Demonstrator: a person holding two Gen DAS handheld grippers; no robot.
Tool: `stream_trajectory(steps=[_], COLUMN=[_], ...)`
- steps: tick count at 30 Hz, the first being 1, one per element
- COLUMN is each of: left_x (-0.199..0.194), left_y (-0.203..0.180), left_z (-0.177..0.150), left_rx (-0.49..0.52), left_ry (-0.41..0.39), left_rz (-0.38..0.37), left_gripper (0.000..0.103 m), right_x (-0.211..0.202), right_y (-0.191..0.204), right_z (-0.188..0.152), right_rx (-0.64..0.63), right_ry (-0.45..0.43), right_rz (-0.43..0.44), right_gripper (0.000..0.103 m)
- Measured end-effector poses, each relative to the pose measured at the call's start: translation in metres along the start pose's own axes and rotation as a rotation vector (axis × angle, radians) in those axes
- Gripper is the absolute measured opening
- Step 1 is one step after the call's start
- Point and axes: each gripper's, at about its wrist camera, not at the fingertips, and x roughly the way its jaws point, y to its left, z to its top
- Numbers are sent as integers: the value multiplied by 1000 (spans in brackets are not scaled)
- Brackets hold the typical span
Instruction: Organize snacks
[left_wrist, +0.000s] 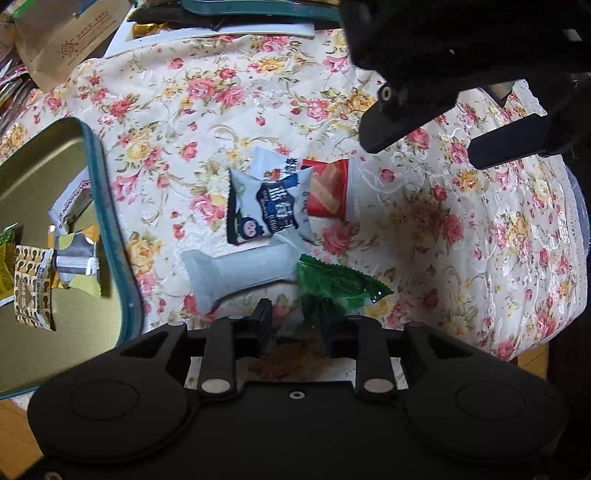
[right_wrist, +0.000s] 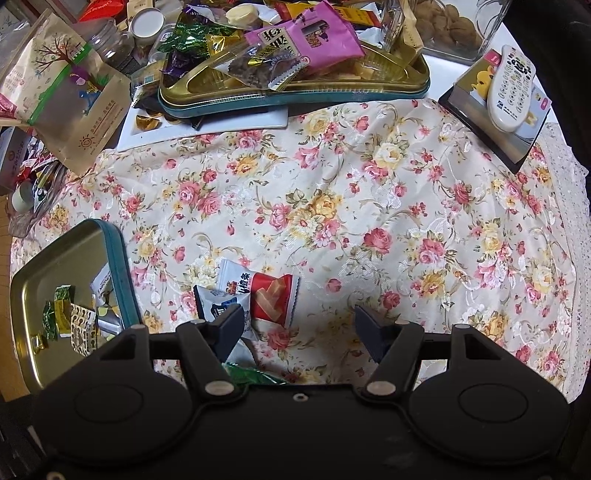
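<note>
Left wrist view: the green candy wrapper (left_wrist: 334, 282) is seen on the floral tablecloth (left_wrist: 424, 236), at the left gripper (left_wrist: 295, 317), whose jaws are parted, nothing pinched. Beside it, the teal-rimmed tin (left_wrist: 110, 236) is kept for sorted snacks, while the right gripper (right_wrist: 299, 328) is held spread and empty above.

Soft, even daylight is falling across my floral tablecloth (right_wrist: 332, 206), brighter in the right wrist view, dimmer in the left. My left gripper (left_wrist: 295, 314) is casting a faint shadow on the cloth beneath it. The gold tin (left_wrist: 55, 206) is mirroring wrappers. Fisheye bending is curving both views' edges, and corners are darkening.
</note>
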Motion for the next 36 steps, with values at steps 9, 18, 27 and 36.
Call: stream_trajectory(steps=[9,18,27,36], left_x=[7,13,12,15], left_y=[-12,-19,-27,-28], left_z=[9,27,51,50], left_rx=[-52,-118,-166,-218], left_ry=[8,6,-17,-6], left_rz=[-23,-62,-76,-177], left_gripper=[15,11,4,18], right_x=[-4,-8,-10,-16], right_y=[-24,-57,-85,-104], right_z=[-3,-5,-11,-12], right_rx=[26,80,126,179], right_ry=[-5,-12,-10,-17], right_rz=[-9,-1,9,29], right_gripper=[69,69,69,69])
